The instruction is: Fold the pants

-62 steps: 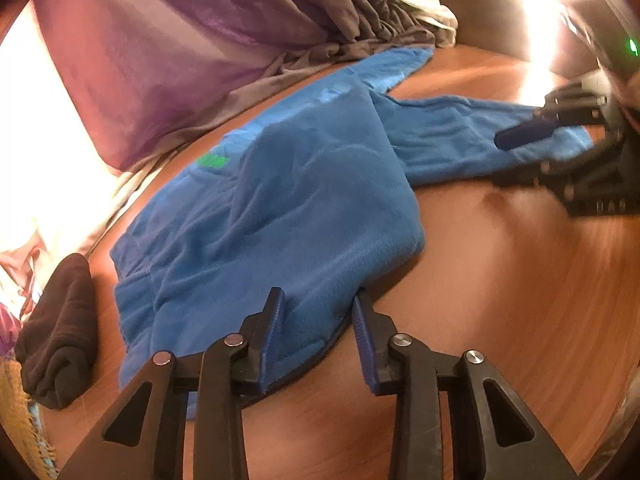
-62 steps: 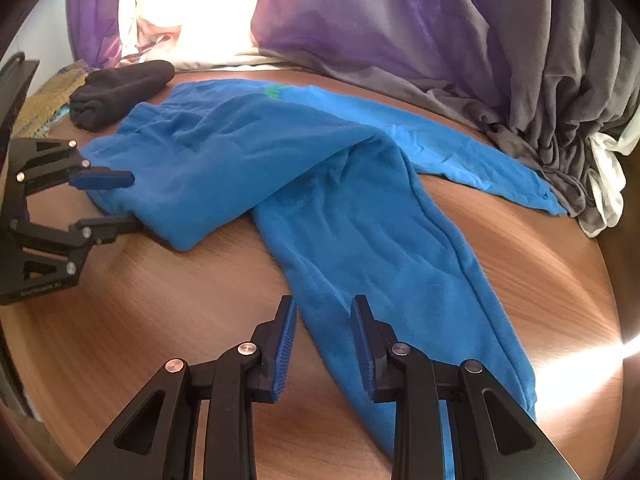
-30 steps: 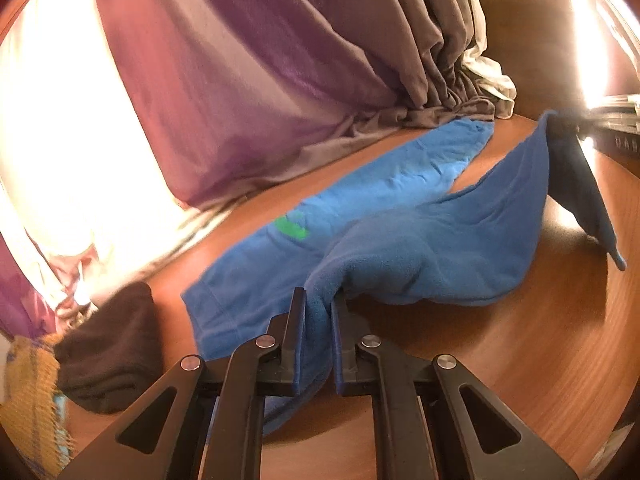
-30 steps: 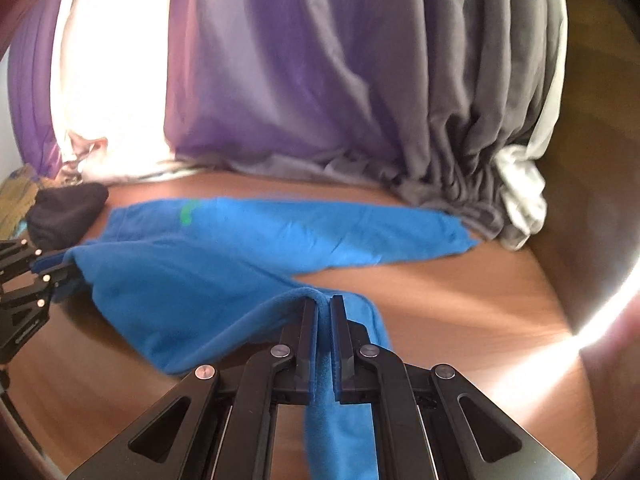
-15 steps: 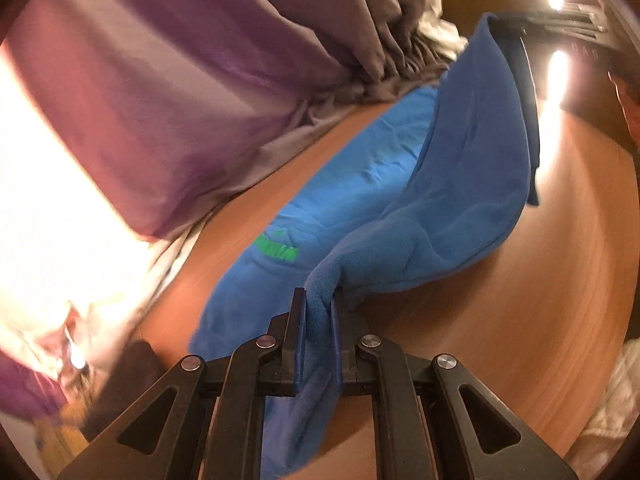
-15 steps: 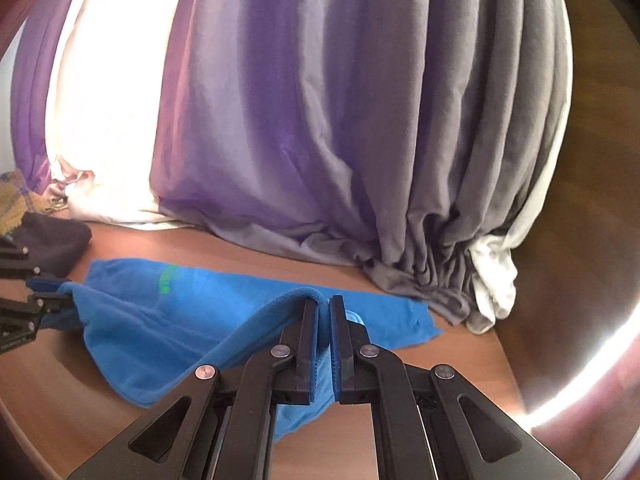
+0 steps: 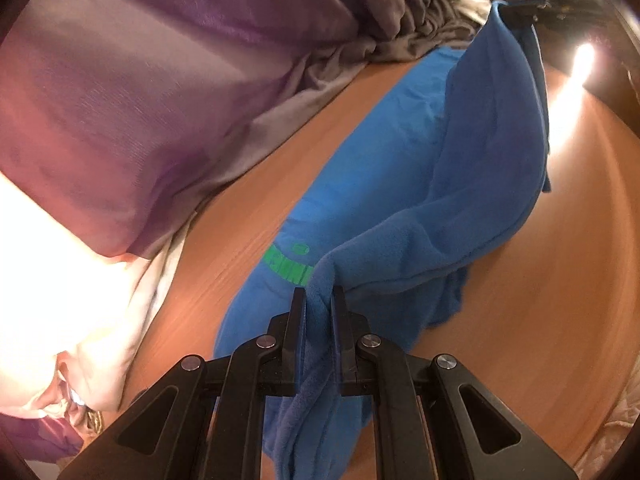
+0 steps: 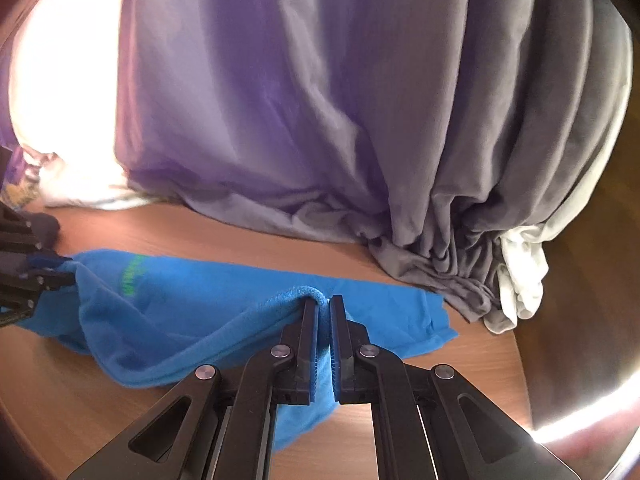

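The blue pants (image 7: 404,184) are being held lifted over the wooden table (image 7: 540,280), pinched by left gripper (image 7: 319,322) and right gripper (image 8: 324,332); the raised leg should be laid evenly onto the far leg.

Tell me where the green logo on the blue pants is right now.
In the left wrist view, the green logo sits on the flat layer of the blue pants, just above-left of the left hand-held gripper, facing the purple curtain.

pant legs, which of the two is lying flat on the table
The far pant leg, nearest the curtain, lies flat. The near pant leg is lifted off the table, pinched between the left claw and right claw.
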`<state>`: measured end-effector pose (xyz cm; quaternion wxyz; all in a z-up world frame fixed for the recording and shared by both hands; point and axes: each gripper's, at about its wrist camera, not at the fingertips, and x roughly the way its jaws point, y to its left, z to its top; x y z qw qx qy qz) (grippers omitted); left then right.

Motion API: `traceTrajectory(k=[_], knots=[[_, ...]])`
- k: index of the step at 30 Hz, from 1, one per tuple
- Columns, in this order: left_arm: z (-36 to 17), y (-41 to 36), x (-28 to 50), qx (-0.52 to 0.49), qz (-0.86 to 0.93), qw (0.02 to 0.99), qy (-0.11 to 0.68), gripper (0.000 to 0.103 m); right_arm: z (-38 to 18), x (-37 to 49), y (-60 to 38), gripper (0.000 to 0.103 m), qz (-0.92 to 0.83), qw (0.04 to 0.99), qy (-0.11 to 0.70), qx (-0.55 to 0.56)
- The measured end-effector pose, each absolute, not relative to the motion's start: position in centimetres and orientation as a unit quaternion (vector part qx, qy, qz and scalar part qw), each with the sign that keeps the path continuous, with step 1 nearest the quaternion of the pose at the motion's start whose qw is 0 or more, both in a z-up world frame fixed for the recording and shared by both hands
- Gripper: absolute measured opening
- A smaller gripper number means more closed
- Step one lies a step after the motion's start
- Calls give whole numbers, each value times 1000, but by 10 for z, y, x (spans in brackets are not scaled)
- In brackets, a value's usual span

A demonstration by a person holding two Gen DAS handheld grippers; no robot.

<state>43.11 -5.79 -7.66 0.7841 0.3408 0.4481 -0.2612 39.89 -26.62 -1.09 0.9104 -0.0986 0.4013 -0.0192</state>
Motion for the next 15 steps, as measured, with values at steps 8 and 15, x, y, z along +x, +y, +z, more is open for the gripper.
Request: traceTrajectory(k=[8, 15], knots=[[-109, -61, 471, 338, -266, 765, 479, 13, -46, 447, -269, 6, -16, 888, 447, -108], [-138, -60, 500, 329, -274, 751, 503, 13, -84, 499, -277, 6, -23, 864, 490, -117]])
